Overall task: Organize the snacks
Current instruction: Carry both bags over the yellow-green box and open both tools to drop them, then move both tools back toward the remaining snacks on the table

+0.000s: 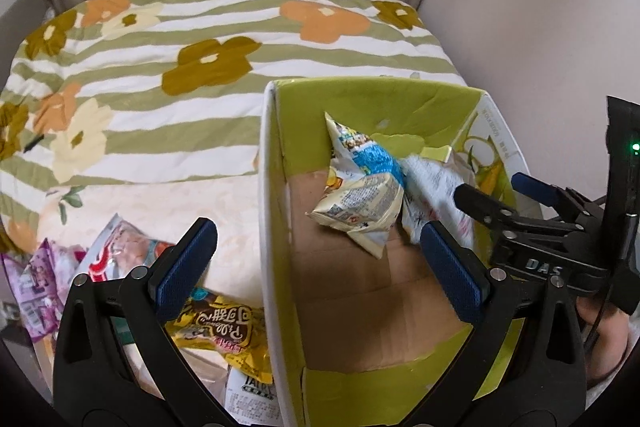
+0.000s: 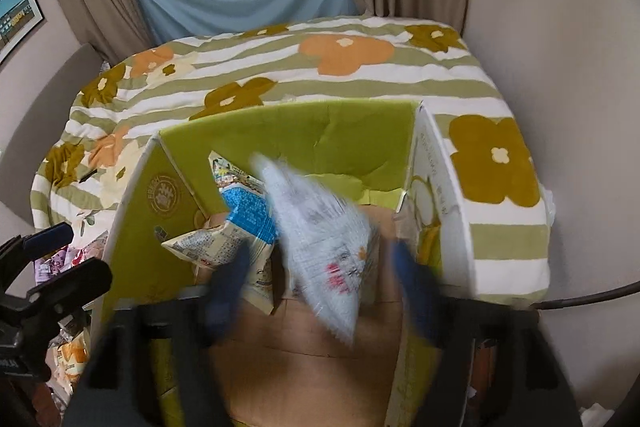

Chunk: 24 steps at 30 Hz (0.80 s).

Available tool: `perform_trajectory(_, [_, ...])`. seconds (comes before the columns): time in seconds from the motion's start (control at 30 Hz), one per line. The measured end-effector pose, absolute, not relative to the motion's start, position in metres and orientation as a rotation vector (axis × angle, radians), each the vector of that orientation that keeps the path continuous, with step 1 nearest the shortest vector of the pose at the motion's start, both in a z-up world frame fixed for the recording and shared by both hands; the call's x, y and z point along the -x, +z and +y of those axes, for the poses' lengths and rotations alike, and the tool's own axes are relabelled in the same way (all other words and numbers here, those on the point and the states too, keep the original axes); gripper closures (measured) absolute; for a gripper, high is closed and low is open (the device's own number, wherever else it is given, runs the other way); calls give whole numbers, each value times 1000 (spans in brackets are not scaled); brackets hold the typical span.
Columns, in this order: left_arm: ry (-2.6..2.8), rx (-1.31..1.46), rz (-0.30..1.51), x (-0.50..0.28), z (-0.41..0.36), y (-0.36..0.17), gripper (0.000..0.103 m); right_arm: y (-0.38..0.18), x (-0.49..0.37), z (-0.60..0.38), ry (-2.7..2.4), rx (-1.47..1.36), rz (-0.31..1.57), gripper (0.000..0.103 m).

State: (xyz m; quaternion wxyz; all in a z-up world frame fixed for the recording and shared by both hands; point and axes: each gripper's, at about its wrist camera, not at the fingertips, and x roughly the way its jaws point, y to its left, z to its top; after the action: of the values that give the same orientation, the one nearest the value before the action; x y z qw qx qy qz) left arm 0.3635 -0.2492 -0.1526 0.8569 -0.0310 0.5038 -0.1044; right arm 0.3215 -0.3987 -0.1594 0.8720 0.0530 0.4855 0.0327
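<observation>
Your right gripper [image 2: 320, 263] is spread wide over the green cardboard box [image 1: 276, 155]; the pale-blue crinkly snack bag [image 2: 320, 239] sits blurred btwn its fingers, unclamped. Left gripper [image 1: 320, 267], also apart and empty, straddles the box's left wall, nearer the yellow foil packet [image 1: 224, 335] outside.

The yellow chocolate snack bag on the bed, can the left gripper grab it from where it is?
Probably yes. The yellow snack bag lies outside the green box, right under the open left gripper, with nothing on top of its middle. The box wall stands close beside it, though.
</observation>
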Motion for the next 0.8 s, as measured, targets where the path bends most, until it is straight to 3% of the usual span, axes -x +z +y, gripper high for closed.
perform_trajectory(0.4, [-206, 70, 1051, -350, -249, -144, 2, -152, -305, -405, 124, -135, 987, 6])
perform_trajectory(0.8, [-233, 62, 918, -287, -202, -67, 2, -80, -245, -381, 134, -127, 842, 6])
